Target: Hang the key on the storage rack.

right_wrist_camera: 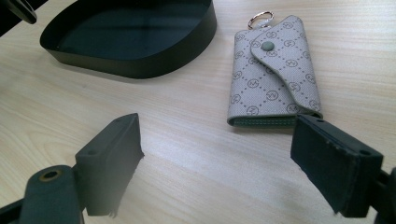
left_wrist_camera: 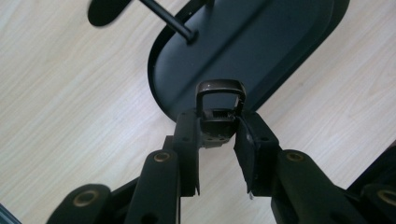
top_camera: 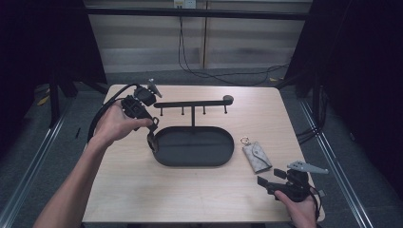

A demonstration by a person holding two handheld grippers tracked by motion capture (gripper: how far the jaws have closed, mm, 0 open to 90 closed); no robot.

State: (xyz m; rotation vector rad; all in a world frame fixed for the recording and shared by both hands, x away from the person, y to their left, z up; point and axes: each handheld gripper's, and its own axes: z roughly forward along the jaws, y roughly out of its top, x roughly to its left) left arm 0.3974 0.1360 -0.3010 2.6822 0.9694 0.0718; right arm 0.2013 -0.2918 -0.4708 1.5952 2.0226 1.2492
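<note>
Nearest, I'm seeing my right gripper [right_wrist_camera: 215,163] spreading its jaws wide at lower right, key pouch [right_wrist_camera: 273,74] lying just beyond. At upper left, my left gripper [left_wrist_camera: 217,140] is pinching what looks like a small dark buckle [left_wrist_camera: 219,109] over the black tray [left_wrist_camera: 280,42].

A lab-style recording booth: a lone wooden table [top_camera: 190,190] between black curtains [top_camera: 43,42], with loose cables [top_camera: 199,71] on grey floor [top_camera: 57,156]
</note>
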